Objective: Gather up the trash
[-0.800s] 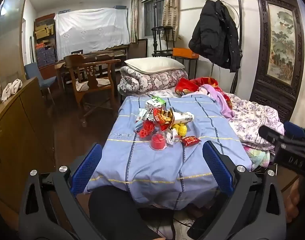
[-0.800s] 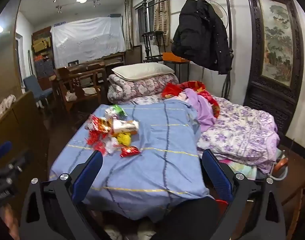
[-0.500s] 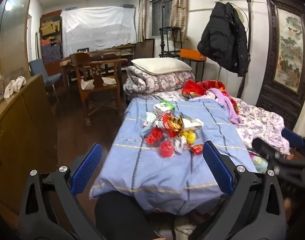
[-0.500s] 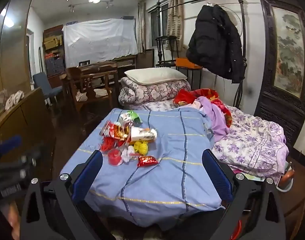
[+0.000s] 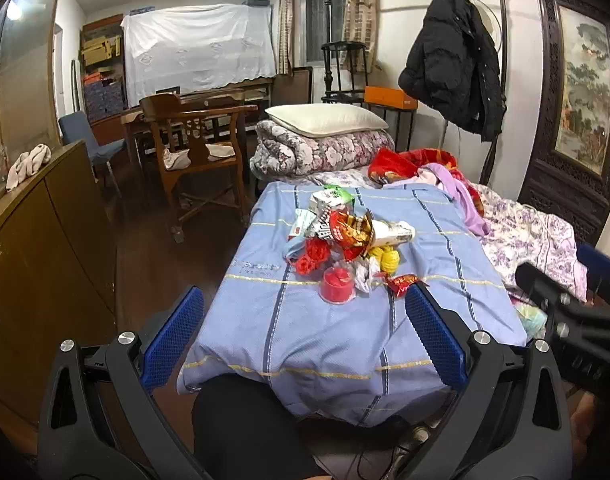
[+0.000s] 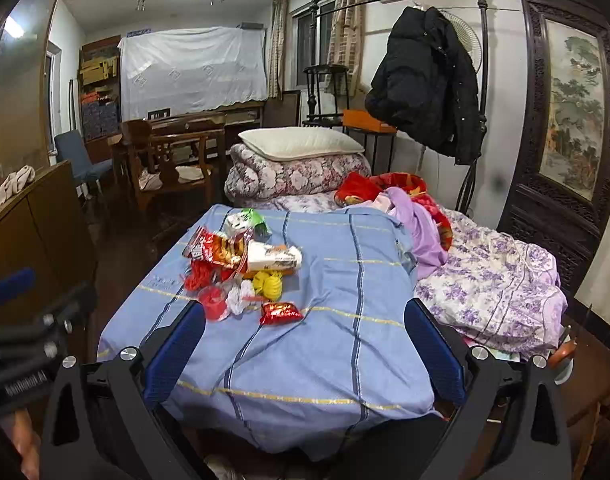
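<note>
A heap of trash (image 5: 345,244) (image 6: 241,268) lies on the blue striped bedcover (image 5: 337,332) (image 6: 345,280): snack bags, a white paper cup, yellow and red crumpled bits, a red plastic cup (image 5: 337,286) (image 6: 214,303) and a red wrapper (image 5: 401,281) (image 6: 280,312) nearest the foot. My left gripper (image 5: 304,320) hangs open short of the bed's foot, nothing between its blue pads. My right gripper (image 6: 304,326) is open too, over the foot end, right of the heap. Each gripper shows at the edge of the other's view.
A wooden cabinet (image 5: 45,264) runs along the left, with dark floor between it and the bed. A wooden chair (image 5: 197,152) stands beyond. Folded quilts and a pillow (image 5: 325,120) sit at the bed's head; loose clothes and a floral quilt (image 6: 497,280) cover its right side.
Both views have shifted: the bed and the trash heap sit further right in frame and a little larger than before. Both grippers stay wide open.
</note>
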`<state>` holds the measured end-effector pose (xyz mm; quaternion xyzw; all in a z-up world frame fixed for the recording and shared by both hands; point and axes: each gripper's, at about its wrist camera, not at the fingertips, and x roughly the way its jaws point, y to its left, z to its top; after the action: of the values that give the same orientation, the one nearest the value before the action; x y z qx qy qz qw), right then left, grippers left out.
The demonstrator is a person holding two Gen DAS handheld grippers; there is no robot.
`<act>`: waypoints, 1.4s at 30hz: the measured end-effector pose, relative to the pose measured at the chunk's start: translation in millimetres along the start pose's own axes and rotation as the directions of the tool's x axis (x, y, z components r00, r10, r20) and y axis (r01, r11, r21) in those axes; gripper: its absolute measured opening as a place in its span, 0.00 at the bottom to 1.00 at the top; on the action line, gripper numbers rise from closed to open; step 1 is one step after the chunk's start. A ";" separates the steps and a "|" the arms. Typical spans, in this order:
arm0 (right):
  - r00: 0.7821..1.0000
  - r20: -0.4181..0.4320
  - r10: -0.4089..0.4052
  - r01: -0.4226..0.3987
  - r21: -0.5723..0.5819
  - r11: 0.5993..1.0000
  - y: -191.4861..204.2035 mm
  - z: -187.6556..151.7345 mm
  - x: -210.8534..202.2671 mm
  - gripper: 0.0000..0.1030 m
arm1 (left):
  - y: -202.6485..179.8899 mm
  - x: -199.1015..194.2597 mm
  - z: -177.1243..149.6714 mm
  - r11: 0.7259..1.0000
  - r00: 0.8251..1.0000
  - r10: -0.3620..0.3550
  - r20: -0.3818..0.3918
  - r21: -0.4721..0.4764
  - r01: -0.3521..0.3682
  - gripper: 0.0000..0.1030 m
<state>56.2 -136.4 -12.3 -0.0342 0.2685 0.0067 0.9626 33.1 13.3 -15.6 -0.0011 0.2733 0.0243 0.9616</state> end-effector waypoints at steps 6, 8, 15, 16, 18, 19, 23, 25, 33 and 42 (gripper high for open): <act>1.000 0.005 0.002 -0.002 0.016 1.000 -7.0 1.4 -0.5 0.95 | -5.7 4.7 -2.5 1.000 1.000 0.004 -0.016 0.017 -0.003 0.93; 1.000 0.008 -0.007 0.007 0.011 1.000 -6.8 -1.0 -0.7 0.95 | -5.2 5.9 -3.1 1.000 1.000 0.003 -0.018 0.016 -0.003 0.93; 1.000 -0.011 -0.013 0.013 0.031 0.999 -14.1 -4.0 2.1 0.95 | -8.4 6.9 -3.7 1.000 1.000 0.008 -0.019 0.027 -0.008 0.93; 1.000 -0.011 -0.015 0.015 0.034 0.999 -15.1 -4.2 2.0 0.95 | -8.8 6.6 -4.9 1.000 1.000 0.009 -0.016 0.029 -0.009 0.93; 1.000 -0.008 -0.018 0.018 0.036 0.999 -15.7 -4.5 1.0 0.95 | -10.3 6.2 -6.1 0.999 1.000 0.011 -0.012 0.035 -0.010 0.93; 1.000 -0.007 -0.020 0.020 0.037 0.999 -15.8 -4.2 0.7 0.95 | -11.1 6.2 -6.3 0.999 1.000 0.011 -0.013 0.037 -0.010 0.93; 1.000 -0.006 -0.019 0.019 0.036 0.999 -16.3 -3.6 0.0 0.95 | -13.2 8.0 -7.3 0.999 1.000 0.005 -0.021 0.039 -0.004 0.93; 1.000 -0.004 -0.023 0.023 0.027 0.999 -15.0 -3.5 -0.6 0.95 | -13.8 9.7 -7.9 0.999 1.000 0.003 -0.024 0.038 -0.002 0.93; 1.000 0.000 -0.022 0.022 0.026 0.999 -13.7 -4.2 -2.8 0.95 | -14.1 10.1 -7.3 0.999 1.000 0.004 -0.027 0.035 -0.003 0.93; 1.000 -0.002 -0.020 0.020 0.021 1.000 -13.4 -4.9 -3.8 0.95 | -14.2 10.1 -7.3 0.999 1.000 0.005 -0.026 0.037 -0.004 0.93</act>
<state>50.8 -150.1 -13.7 -0.0269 0.2690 -0.0059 0.9627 38.6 -0.5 -27.2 0.0167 0.2864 0.0212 0.9577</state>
